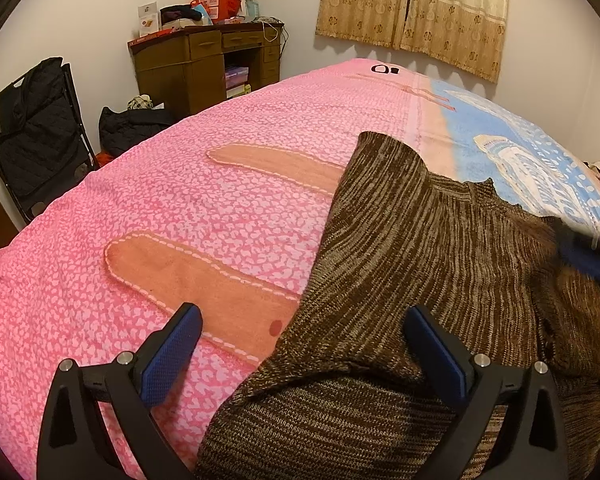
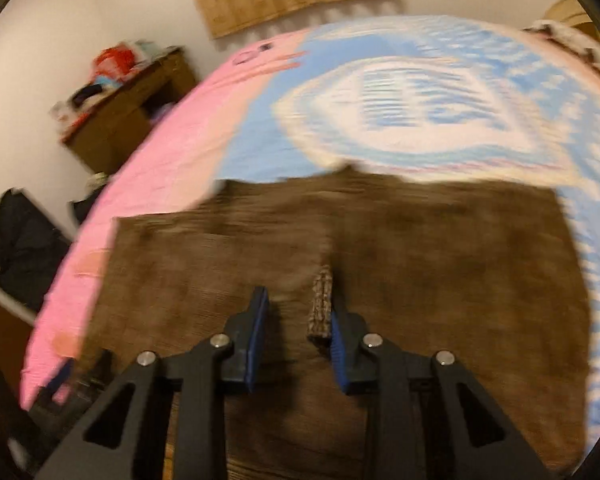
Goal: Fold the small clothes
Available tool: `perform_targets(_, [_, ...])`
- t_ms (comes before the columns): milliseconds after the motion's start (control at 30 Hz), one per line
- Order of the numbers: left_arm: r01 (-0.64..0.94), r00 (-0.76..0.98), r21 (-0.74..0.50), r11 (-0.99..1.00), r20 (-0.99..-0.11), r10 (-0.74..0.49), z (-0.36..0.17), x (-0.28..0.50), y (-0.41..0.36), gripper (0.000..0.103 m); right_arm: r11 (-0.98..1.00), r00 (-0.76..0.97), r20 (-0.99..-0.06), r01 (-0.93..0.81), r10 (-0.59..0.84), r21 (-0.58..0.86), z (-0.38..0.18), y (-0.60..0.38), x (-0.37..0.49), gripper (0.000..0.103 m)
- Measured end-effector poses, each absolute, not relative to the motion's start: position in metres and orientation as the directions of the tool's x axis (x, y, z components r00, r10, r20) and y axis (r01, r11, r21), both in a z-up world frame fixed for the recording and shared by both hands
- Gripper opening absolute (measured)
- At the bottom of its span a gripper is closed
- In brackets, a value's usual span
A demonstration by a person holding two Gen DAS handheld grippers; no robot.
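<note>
A brown knit garment (image 2: 380, 248) lies spread on the bed's pink and blue blanket (image 1: 180, 208). The right tool (image 2: 298, 332) hangs over it, jaws partly apart, a knit strip against one pad. The left tool (image 1: 300, 356) stands released

Ribbed brown knit sweater (image 1: 400, 264) on a nubbly pink terry bedspread (image 1: 140, 216); matt wooden desk (image 1: 204, 64).
</note>
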State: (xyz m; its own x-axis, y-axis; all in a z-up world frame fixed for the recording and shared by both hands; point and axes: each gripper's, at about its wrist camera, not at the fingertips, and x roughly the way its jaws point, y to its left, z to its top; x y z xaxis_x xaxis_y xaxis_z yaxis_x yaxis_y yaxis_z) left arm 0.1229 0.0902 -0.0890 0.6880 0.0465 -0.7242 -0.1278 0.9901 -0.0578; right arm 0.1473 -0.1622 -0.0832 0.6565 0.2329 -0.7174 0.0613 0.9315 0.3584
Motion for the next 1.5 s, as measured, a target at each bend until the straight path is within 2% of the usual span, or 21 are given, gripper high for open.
perform_targets(33, [-0.128,0.688,-0.059,0.99,-0.724,0.045,-0.089,0.123,0.089,0.102,0.915,0.654,-0.698,0.019,0.293,0.402,-0.08,-0.157,0.155,0.034])
perform_targets(100, [-0.126,0.691,-0.07,0.989,-0.721,0.037,-0.089,0.123,0.09,0.102,0.805,0.656,-0.577,-0.081,0.487,0.587,-0.072,-0.159,0.162,0.034])
perform_targets(133, [-0.126,0.692,-0.073,0.989,-0.721,0.035,-0.089,0.123,0.09,0.102,0.744,0.662,-0.512,-0.105,0.548,0.66,-0.069,-0.165,0.159,0.038])
perform_targets(167, [-0.126,0.692,-0.07,0.99,-0.721,0.038,-0.089,0.124,0.089,0.102,0.723,0.674,-0.484,-0.11,0.559,0.682,-0.066,-0.171,0.155,0.047])
perform_targets(200, [-0.127,0.691,-0.067,0.99,-0.722,0.04,-0.089,0.124,0.088,0.102,0.752,0.705,-0.489,-0.095,0.513,0.652,-0.06,-0.178,0.147,0.05])
perform_targets(300, [-0.126,0.691,-0.067,0.99,-0.721,0.039,-0.089,0.124,0.089,0.102,0.866,0.757,-0.557,-0.023,0.341,0.499,-0.055,-0.19,0.118,0.05])
perform_targets(400, [-0.127,0.691,-0.067,0.99,-0.722,0.04,-0.09,0.125,0.086,0.102,0.922,0.752,-0.614,0.021,0.24,0.386,-0.066,-0.199,0.085,0.05])
perform_targets(533, [-0.128,0.688,-0.058,0.99,-0.724,0.047,-0.09,0.124,0.088,0.102,0.944,0.698,-0.693,0.073,0.182,0.321,-0.094,-0.213,0.049,0.049])
perform_targets(567, [-0.127,0.688,-0.06,0.99,-0.724,0.045,-0.09,0.124,0.088,0.102,0.943,0.686,-0.708,0.098,0.168,0.319,-0.101,-0.224,0.044,0.044])
perform_targets(667, [-0.121,0.687,-0.073,0.99,-0.726,0.03,-0.091,0.124,0.089,0.102,0.937,0.709,-0.694,0.148,0.123,0.317,-0.106,-0.248,0.01,0.04])
perform_targets(767, [-0.073,0.672,-0.081,0.994,-0.74,-0.011,-0.086,0.12,0.093,0.102,0.922,0.681,-0.727,0.218,0.092,0.321,-0.103,-0.268,-0.011,0.039])
perform_targets(900, [-0.053,0.674,-0.087,0.995,-0.738,-0.029,-0.074,0.091,0.103,0.102,0.92,0.722,-0.692,0.277,-0.01,0.276,-0.08,-0.275,-0.041,0.042])
perform_targets(1000, [-0.04,0.686,-0.122,0.992,-0.725,-0.061,-0.071,0.07,0.113,0.102,0.942,0.766,-0.64,0.257,-0.061,0.217,-0.061,-0.268,-0.041,0.043])
perform_targets(1100, [-0.032,0.668,-0.081,0.996,-0.743,-0.039,-0.069,0.059,0.123,0.102,0.963,0.777,-0.629,0.194,-0.033,0.189,-0.061,-0.253,-0.021,0.043])
perform_targets(1167, [-0.003,0.675,-0.053,0.999,-0.737,-0.037,-0.064,0.047,0.136,0.102,0.976,0.767,-0.642,0.148,-0.011,0.16,-0.069,-0.243,-0.003,0.038])
perform_targets(1267, [0.031,0.701,-0.027,0.999,-0.712,-0.041,-0.057,0.026,0.156,0.102,0.978,0.671,-0.742,0.16,-0.008,0.134,-0.103,-0.244,0.023,0.036])
perform_targets(1333, [0.063,0.697,-0.044,0.997,-0.713,-0.075,-0.057,0.016,0.169,0.102,0.972,0.687,-0.726,0.175,-0.009,0.154,-0.11,-0.252,0.017,0.033])
perform_targets(1367, [0.088,0.687,-0.063,0.994,-0.719,-0.107,-0.058,0.009,0.177,0.102,0.973,0.673,-0.737,0.203,-0.058,0.108,-0.108,-0.253,0.01,0.027])
perform_targets(1400, [0.108,0.679,-0.076,0.991,-0.723,-0.129,-0.06,0.005,0.182,0.102,0.974,0.669,-0.739,0.211,-0.08,0.086,-0.105,-0.253,0.004,0.026])
perform_targets(1500, [0.186,0.627,-0.124,0.975,-0.749,-0.215,-0.067,-0.011,0.192,0.102,0.973,0.724,-0.674,0.229,-0.15,0.029,-0.081,-0.248,-0.043,0.043])
